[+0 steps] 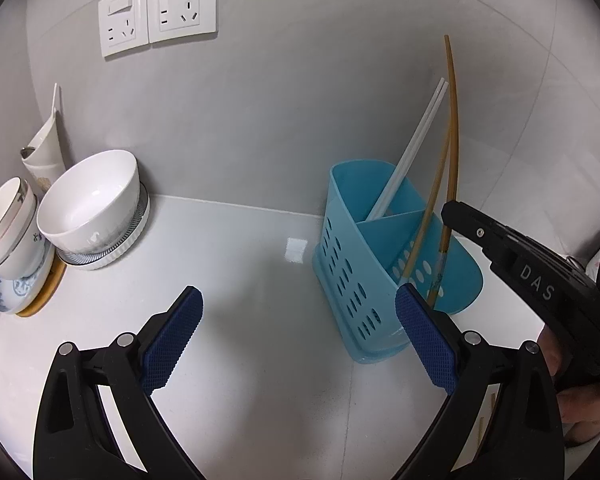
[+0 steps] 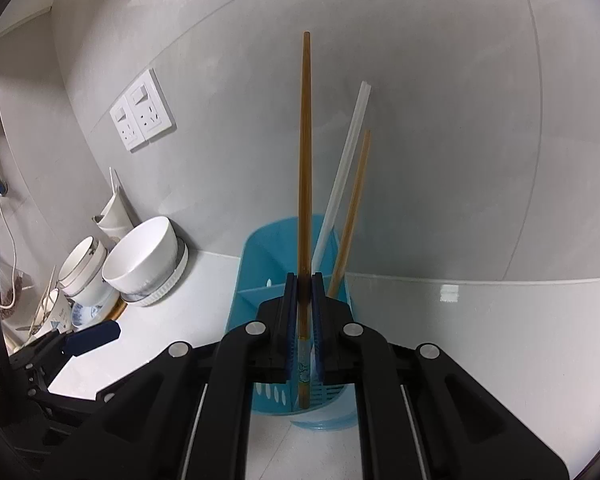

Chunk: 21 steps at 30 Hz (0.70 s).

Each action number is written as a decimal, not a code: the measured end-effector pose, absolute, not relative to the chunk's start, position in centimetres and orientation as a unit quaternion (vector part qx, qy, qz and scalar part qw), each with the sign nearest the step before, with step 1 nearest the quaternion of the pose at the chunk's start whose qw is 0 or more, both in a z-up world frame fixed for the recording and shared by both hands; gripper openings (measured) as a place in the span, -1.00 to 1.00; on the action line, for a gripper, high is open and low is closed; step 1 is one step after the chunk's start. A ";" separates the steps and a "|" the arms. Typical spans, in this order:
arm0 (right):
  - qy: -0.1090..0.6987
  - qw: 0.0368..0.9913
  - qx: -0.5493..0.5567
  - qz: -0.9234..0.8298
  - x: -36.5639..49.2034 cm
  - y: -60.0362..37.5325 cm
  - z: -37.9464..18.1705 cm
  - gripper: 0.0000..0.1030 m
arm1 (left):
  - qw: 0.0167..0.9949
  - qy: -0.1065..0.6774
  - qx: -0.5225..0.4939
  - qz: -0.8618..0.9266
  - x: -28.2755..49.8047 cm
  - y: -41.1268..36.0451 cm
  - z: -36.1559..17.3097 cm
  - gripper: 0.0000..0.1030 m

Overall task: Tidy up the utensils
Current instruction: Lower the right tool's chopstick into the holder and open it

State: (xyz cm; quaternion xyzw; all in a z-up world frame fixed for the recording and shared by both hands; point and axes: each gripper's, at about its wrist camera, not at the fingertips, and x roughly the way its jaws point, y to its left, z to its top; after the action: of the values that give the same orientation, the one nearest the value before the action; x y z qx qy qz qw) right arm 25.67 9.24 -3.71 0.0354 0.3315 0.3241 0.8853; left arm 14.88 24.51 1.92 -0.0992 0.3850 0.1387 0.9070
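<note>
A blue perforated utensil holder (image 1: 352, 276) with a divider stands on the white counter against the grey wall; it also shows in the right wrist view (image 2: 260, 276). A pair of white chopsticks (image 1: 412, 152) leans in its back compartment. One brown chopstick (image 2: 350, 216) leans in the front compartment. My right gripper (image 2: 304, 284) is shut on a second brown chopstick (image 2: 305, 152) and holds it upright with its lower end inside the holder. My left gripper (image 1: 298, 304) is open and empty, low over the counter just left of the holder.
A white bowl (image 1: 92, 200) on a ribbed dish sits at the back left, beside stacked cups (image 1: 8, 224) and patterned plates. A white wall holder (image 1: 46, 148) hangs behind them. Two wall sockets (image 1: 158, 12) are above.
</note>
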 end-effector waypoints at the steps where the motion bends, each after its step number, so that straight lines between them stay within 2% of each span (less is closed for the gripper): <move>1: 0.332 0.885 0.033 0.324 25.6 9.3 -3.7 -0.85 | 0.907 0.384 -0.101 0.139 14.9 24.5 2.0 0.85; 3: 0.332 0.887 0.026 0.321 25.4 9.3 -3.5 -0.82 | 0.908 0.383 -0.101 0.139 14.9 24.5 2.1 0.85; 5: 0.332 0.886 0.022 0.322 25.2 9.2 -3.1 -0.69 | 0.909 0.381 -0.104 0.136 14.9 24.6 2.3 0.85; 6: 0.331 0.888 0.017 0.319 25.0 9.1 -2.8 -0.39 | 0.910 0.378 -0.108 0.133 14.8 24.6 2.4 0.85; 7: 0.331 0.889 0.017 0.317 24.8 8.9 -2.5 -0.19 | 0.911 0.376 -0.110 0.132 14.7 24.6 2.6 0.85; 9: 0.332 0.890 0.015 0.312 24.5 8.3 -1.8 -0.04 | 0.913 0.371 -0.110 0.130 14.6 24.6 2.9 0.85; 11: 0.332 0.893 0.007 0.305 24.3 7.8 -1.2 0.21 | 0.914 0.368 -0.110 0.129 14.5 24.3 3.3 0.85; 12: 0.330 0.895 0.006 0.301 24.2 7.4 -0.8 0.25 | 0.915 0.367 -0.111 0.128 14.5 24.2 3.4 0.85; 14: 0.328 0.898 0.006 0.293 24.0 6.6 -0.3 0.54 | 0.915 0.367 -0.112 0.125 14.5 23.9 3.7 0.85; 19: 0.334 0.901 0.008 0.278 23.4 4.4 0.7 0.83 | 0.915 0.371 -0.106 0.115 14.4 22.8 4.2 0.85; 21: 0.342 0.900 0.016 0.270 23.2 3.5 0.9 0.85 | 0.915 0.373 -0.106 0.110 14.3 22.4 4.3 0.85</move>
State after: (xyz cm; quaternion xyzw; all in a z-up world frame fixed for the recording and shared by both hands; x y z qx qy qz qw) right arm 23.18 3.46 0.85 0.0159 0.3422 0.2698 0.8999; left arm 14.26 22.41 4.27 -0.1060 0.3733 0.1097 0.9151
